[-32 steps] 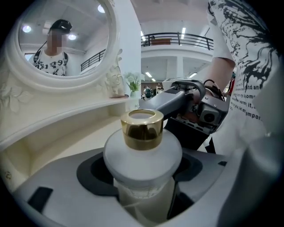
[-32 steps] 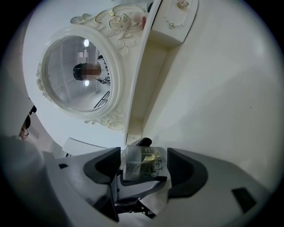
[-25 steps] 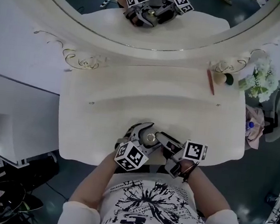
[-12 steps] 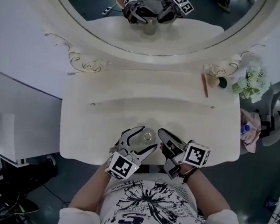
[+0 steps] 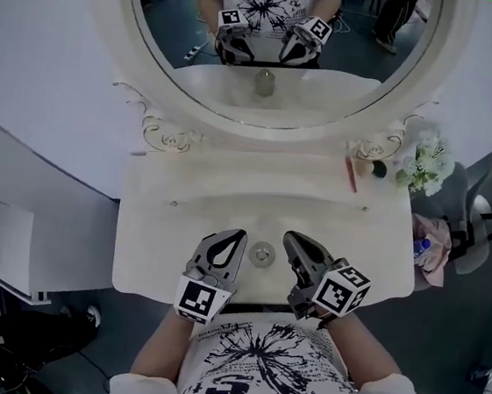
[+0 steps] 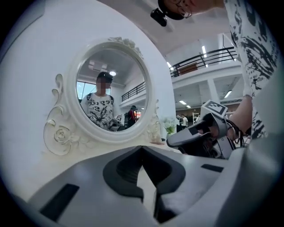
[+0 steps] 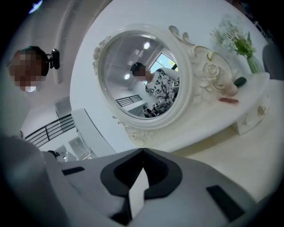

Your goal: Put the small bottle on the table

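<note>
The small bottle (image 5: 261,254) stands upright on the cream dressing table (image 5: 183,207), near its front edge, seen from above as a round silver cap. My left gripper (image 5: 236,236) lies just left of it and my right gripper (image 5: 292,238) just right of it, neither touching it. Both grippers' jaws are closing fully together with nothing between them. In the left gripper view the jaws (image 6: 142,149) meet, and the right gripper (image 6: 195,135) shows beside them. The right gripper view shows its jaws (image 7: 143,152) together; the bottle is out of both gripper views.
A round mirror (image 5: 277,36) in an ornate white frame rises behind the table and reflects the bottle and both grippers. On the back shelf at right lie a red stick (image 5: 351,173), a small round thing (image 5: 377,169) and white flowers (image 5: 422,166). The person stands at the table's front edge.
The left gripper's jaws, wide around the bottle before, have left it and shut. Both grippers have drawn apart to either side. The bottle stays standing on the table.
</note>
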Motion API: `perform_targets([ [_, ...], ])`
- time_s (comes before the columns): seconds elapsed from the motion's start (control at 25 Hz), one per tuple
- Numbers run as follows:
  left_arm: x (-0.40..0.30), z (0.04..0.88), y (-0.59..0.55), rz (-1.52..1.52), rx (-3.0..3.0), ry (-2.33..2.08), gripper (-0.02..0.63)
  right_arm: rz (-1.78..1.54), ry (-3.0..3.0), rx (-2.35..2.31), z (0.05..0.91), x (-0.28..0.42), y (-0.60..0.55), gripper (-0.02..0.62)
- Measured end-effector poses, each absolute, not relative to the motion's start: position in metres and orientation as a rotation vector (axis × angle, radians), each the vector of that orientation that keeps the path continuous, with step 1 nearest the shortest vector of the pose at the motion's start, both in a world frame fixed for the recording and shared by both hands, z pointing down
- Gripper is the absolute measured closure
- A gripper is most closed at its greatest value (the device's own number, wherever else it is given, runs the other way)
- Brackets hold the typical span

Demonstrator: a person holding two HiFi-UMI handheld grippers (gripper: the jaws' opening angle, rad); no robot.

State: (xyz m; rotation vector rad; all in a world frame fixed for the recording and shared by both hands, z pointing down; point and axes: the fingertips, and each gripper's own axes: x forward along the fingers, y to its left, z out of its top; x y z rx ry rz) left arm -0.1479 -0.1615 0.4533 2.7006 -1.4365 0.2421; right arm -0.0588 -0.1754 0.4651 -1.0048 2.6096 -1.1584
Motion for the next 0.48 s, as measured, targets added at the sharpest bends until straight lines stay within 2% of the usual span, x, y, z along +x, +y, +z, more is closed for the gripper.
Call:
perform_targets([
  [0.32,-0.187,0.413,-0.155,0.225,2.631,-1.536,0.586,-0.397,2.965,-1.267,0.426,-0.066,-0.17,0.578],
  [0.48,-0.193,0.409,-0.157,0.228,2.637,-1.537,0.586,-0.248,3.012,-1.268,0.42,-0.069,-0.17,0.578],
])
